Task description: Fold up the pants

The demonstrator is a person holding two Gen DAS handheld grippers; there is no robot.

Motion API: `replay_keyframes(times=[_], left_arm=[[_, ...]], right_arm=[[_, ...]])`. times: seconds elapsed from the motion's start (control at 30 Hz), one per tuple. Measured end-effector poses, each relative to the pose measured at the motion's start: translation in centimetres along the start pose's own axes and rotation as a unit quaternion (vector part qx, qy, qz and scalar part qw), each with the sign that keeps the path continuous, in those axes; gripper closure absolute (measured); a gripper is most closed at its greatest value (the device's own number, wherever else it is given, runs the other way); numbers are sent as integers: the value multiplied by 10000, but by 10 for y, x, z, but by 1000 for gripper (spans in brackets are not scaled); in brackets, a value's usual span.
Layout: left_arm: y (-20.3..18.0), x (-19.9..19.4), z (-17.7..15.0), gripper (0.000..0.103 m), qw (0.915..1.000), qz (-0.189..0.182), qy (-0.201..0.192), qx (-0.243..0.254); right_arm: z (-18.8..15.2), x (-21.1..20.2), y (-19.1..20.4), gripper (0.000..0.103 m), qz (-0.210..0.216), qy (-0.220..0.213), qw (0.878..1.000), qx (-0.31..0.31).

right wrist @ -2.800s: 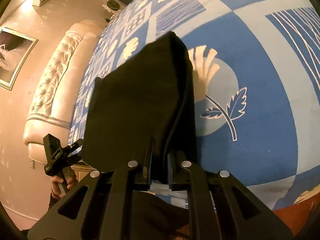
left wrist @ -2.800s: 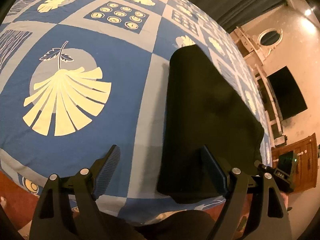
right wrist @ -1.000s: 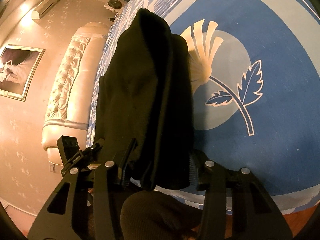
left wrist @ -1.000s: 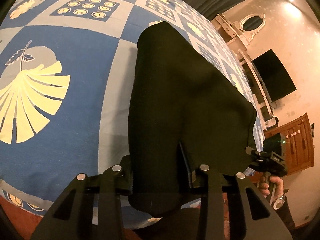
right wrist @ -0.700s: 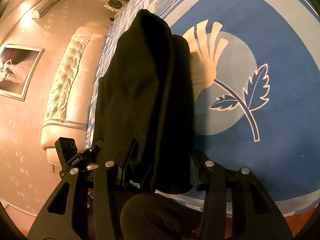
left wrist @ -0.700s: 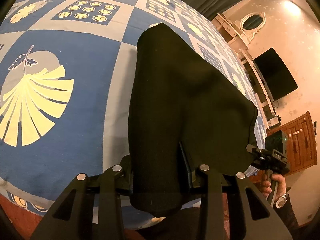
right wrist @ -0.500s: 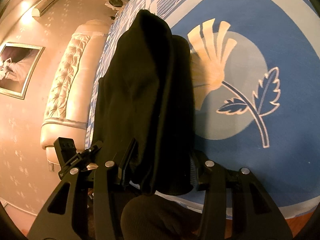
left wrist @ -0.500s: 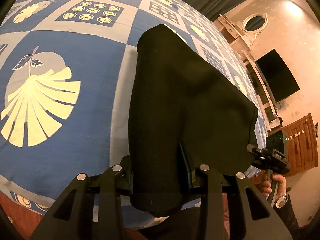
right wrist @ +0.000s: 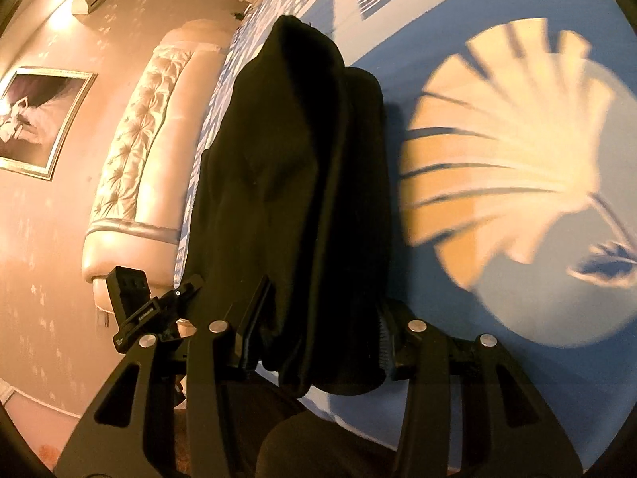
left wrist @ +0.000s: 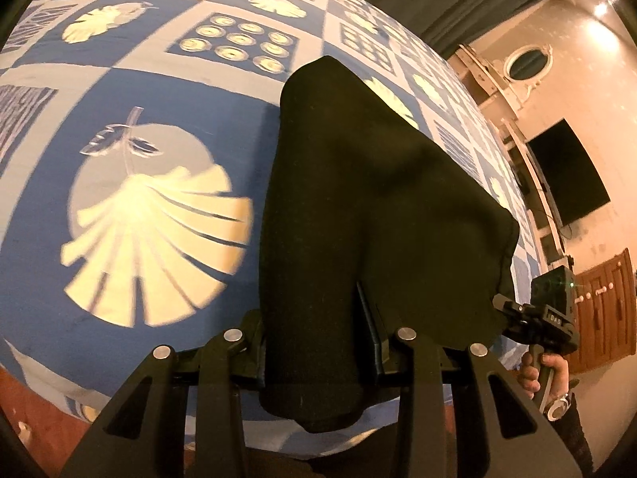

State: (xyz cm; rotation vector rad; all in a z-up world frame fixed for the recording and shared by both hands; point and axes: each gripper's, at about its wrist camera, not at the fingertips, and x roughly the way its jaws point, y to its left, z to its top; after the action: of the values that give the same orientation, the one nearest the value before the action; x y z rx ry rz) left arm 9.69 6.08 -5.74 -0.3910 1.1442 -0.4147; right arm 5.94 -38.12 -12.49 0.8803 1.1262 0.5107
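Note:
The black pants (left wrist: 370, 215) are a folded bundle near the front edge of the bed. My left gripper (left wrist: 318, 342) is shut on the bundle's near left end, which hangs down between the fingers. My right gripper (right wrist: 318, 338) is shut on the near right end of the pants (right wrist: 294, 183), where several stacked layers show. The far fold of the bundle rests on the bedspread while the near edge is lifted. Each gripper shows in the other's view, the right one (left wrist: 545, 314) and the left one (right wrist: 151, 306).
The bedspread (left wrist: 151, 207) is blue and grey with cream leaf prints. A tufted headboard (right wrist: 135, 167) and a framed picture (right wrist: 36, 119) are at the left. A wall TV (left wrist: 565, 175) and a wooden cabinet (left wrist: 605, 306) stand at the right.
Both grippers have shifted with the pants held in them; the leaf prints slide and blur in both views. The grips are unchanged.

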Motion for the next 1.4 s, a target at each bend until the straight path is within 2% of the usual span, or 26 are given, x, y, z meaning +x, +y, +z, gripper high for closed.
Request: replay_keyframes(times=[0.17,0.37,0.47,0.63,0.67,0.73,0.83,1.03,1.17,1.4], left_arm=[[24,-9,4,67,9998,10,-80,-193],[36,-12,3,66,9996,-74,-95,-254],[38,-13,0,63,9996,-144,-47,-220],[46,-30,-1,56,9978,-616,-222,-65],[51,-36,-1,49,9972,-674,-300,-84],[63,-49,2,39,9948,-826,-589,-132],[79,-56,15,33,9925,-923,-781,-205],[85,-23,59,32,9905,-1237,-528,-294],[79,8,86,32,9923,-1184,-317,-160],[63,45,114,32,9921,-1248,-86,69]], right_arm=[[4,17,4,59,158,-6,9999,-25],[3,20,9,59,148,47,9999,-60],[2,18,9,58,143,16,9999,-23],[5,19,23,39,212,23,9998,-18],[7,18,26,37,168,14,9998,-62],[11,16,32,27,36,-46,9998,-210],[23,12,34,19,-74,-334,9990,-287],[53,15,15,16,534,-802,9948,339],[72,20,11,15,641,-852,9935,408],[92,34,15,14,686,-710,9949,226]])
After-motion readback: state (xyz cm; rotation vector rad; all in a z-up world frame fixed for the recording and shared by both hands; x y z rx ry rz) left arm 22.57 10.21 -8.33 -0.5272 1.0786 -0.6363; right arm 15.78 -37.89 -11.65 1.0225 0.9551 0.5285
